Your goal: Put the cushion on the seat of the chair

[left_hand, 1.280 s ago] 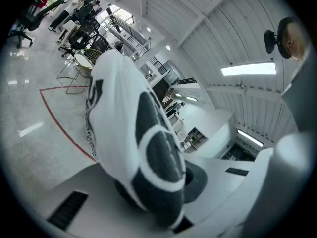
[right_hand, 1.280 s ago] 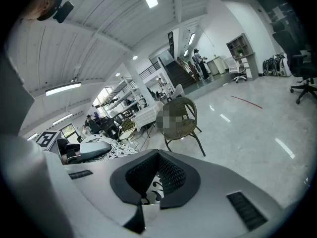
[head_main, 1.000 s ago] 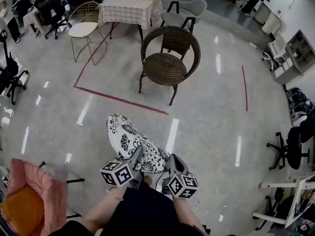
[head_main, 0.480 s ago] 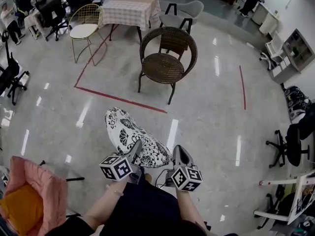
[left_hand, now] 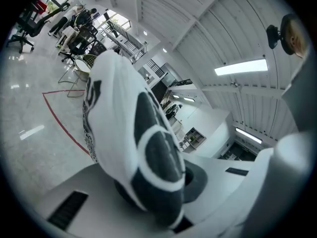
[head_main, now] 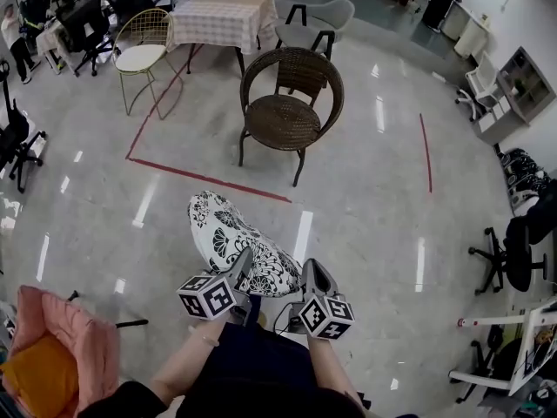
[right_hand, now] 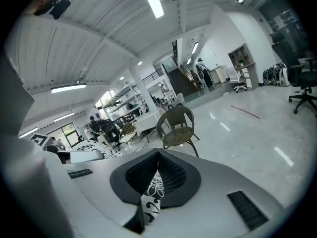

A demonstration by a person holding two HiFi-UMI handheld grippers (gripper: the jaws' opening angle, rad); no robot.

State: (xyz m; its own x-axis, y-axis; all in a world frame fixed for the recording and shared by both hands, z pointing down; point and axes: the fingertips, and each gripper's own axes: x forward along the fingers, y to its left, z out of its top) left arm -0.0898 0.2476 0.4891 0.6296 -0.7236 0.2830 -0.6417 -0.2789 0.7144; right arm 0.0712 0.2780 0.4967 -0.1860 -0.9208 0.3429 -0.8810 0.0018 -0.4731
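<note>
Hanging low in the frame's centre, the cushion (head_main: 233, 240) is gripped at its near edge by two claws: the left claw (head_main: 244, 264) is clenched on a thick fold, the right claw (head_main: 310, 273) on a thin corner. The chair (head_main: 285, 116) stands well apart at upper centre, on the floor (head_main: 374, 198).

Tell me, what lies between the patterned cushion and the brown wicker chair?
Between the cushion and the chair, only floor crossed by a red tape line; the head view shows it.
</note>
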